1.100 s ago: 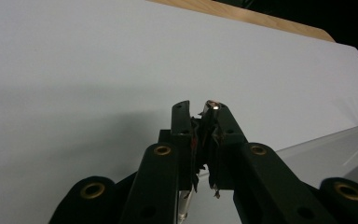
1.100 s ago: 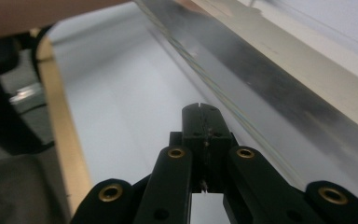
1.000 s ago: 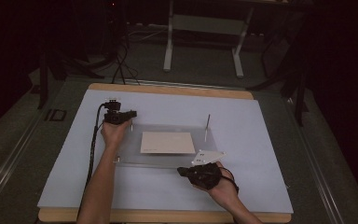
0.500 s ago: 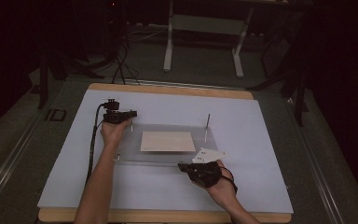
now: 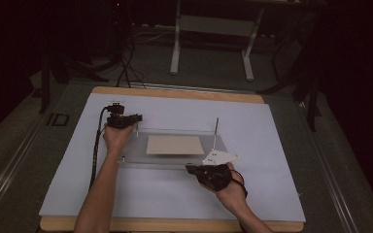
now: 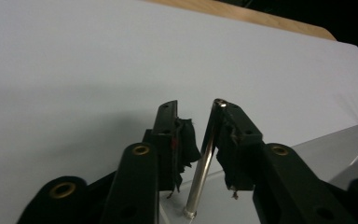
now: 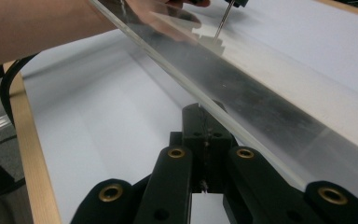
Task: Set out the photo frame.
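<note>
In the high view a table (image 5: pixel 272 145) with a pale sheet over a wooden top sits at the centre of the frame. A clear plate (image 5: pixel 175 158) lies flat in the middle of it, with a tan card (image 5: pixel 175 144) on or under it. Thin metal pins stand upright at the plate's corners; the far right pin (image 5: pixel 216 132) shows plainly.

The left tongs (image 5: pixel 137 119), in the person's left hand (image 5: pixel 118 137), are at the plate's upper left corner. In the left gripper view the jaws stand a little apart around an upright metal pin (image 6: pixel 205 163); the pin lies against the right pad, with a gap to the left pad.

The right tongs (image 5: pixel 190 169), in the right hand (image 5: pixel 228 189), are at the plate's lower edge, right of centre. In the right gripper view the jaws look pressed together at the clear edge running diagonally across the frame; whether they pinch the plate I cannot tell. The grey three-cornered plate (image 5: pixel 219 157) on top bears small dark marks, too small to read.
</note>
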The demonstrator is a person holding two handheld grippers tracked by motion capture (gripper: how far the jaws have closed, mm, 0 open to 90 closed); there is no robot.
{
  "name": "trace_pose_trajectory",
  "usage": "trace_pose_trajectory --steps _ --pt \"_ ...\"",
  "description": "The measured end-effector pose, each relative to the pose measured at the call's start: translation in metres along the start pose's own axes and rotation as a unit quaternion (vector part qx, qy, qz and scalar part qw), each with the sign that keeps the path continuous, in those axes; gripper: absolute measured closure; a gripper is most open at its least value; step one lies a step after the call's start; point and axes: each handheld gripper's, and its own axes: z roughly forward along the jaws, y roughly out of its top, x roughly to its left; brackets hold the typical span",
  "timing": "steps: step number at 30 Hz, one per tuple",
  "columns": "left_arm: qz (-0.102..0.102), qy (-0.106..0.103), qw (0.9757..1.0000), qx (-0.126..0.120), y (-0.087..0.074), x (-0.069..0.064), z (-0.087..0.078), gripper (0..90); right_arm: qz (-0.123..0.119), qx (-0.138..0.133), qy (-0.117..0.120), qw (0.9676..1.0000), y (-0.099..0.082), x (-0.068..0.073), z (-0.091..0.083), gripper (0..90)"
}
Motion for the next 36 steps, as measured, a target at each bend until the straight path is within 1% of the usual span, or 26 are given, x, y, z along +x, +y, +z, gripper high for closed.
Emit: trace_pose_trajectory --steps 2,5,8,11,18,20,21,22,23,24,27,29,31,36 --pt "0.012 0.003 0.9999 -0.001 0.001 0.0 -0.003 66.1 0.003 -0.003 -0.001 1.0 0.002 -0.001 -0.001 90.0" --pt "0.02 0.008 0.9998 0.0 0.001 0.0 -0.007 64.4 0.002 -0.006 -0.003 1.0 0.005 -0.002 -0.002 90.0" --pt "0.02 -0.005 0.9998 0.002 0.001 0.0 -0.012 63.4 0.005 -0.009 -0.005 0.9999 0.008 -0.003 -0.003 90.0" --pt "0.034 -0.015 0.9993 -0.002 -0.001 -0.003 -0.019 62.2 0.007 -0.013 -0.007 0.9999 0.01 -0.004 -0.003 90.0" --pt "0.067 -0.021 0.9974 -0.017 -0.008 -0.009 -0.04 61.4 0.012 -0.023 -0.011 0.9996 0.015 -0.007 -0.006 90.0" --pt "0.077 -0.022 0.9965 -0.025 -0.01 -0.011 -0.048 61.3 0.015 -0.025 -0.01 0.9995 0.016 -0.009 -0.006 90.0" --pt "0.079 -0.025 0.9962 -0.028 -0.012 -0.012 -0.051 61.3 0.015 -0.028 -0.012 0.9994 0.018 -0.009 -0.007 90.0" --pt "0.079 -0.025 0.9962 -0.028 -0.012 -0.012 -0.051 61.1 0.015 -0.028 -0.012 0.9994 0.018 -0.009 -0.007 90.0" --pt "0.087 -0.029 0.9952 -0.033 -0.014 -0.013 -0.059 60.8 0.016 -0.03 -0.014 0.9993 0.021 -0.011 -0.007 90.0" --pt "0.091 -0.03 0.9948 -0.036 -0.015 -0.014 -0.062 60.8 0.016 -0.032 -0.015 0.9992 0.022 -0.011 -0.007 90.0" --pt "0.094 -0.033 0.9939 -0.047 -0.018 -0.014 -0.072 60.6 0.017 -0.036 -0.019 0.999 0.027 -0.014 -0.008 90.0" --pt "0.1 -0.034 0.9929 -0.053 -0.021 -0.014 -0.079 60.7 0.018 -0.037 -0.019 0.999 0.03 -0.016 -0.008 90.0" --pt "0.106 -0.033 0.9924 -0.054 -0.023 -0.013 -0.084 60.6 0.019 -0.04 -0.021 0.9988 0.033 -0.018 -0.008 90.0" --pt "0.108 -0.035 0.9917 -0.06 -0.028 -0.008 -0.092 59.7 0.019 -0.046 -0.027 0.9984 0.041 -0.022 -0.007 90.0"
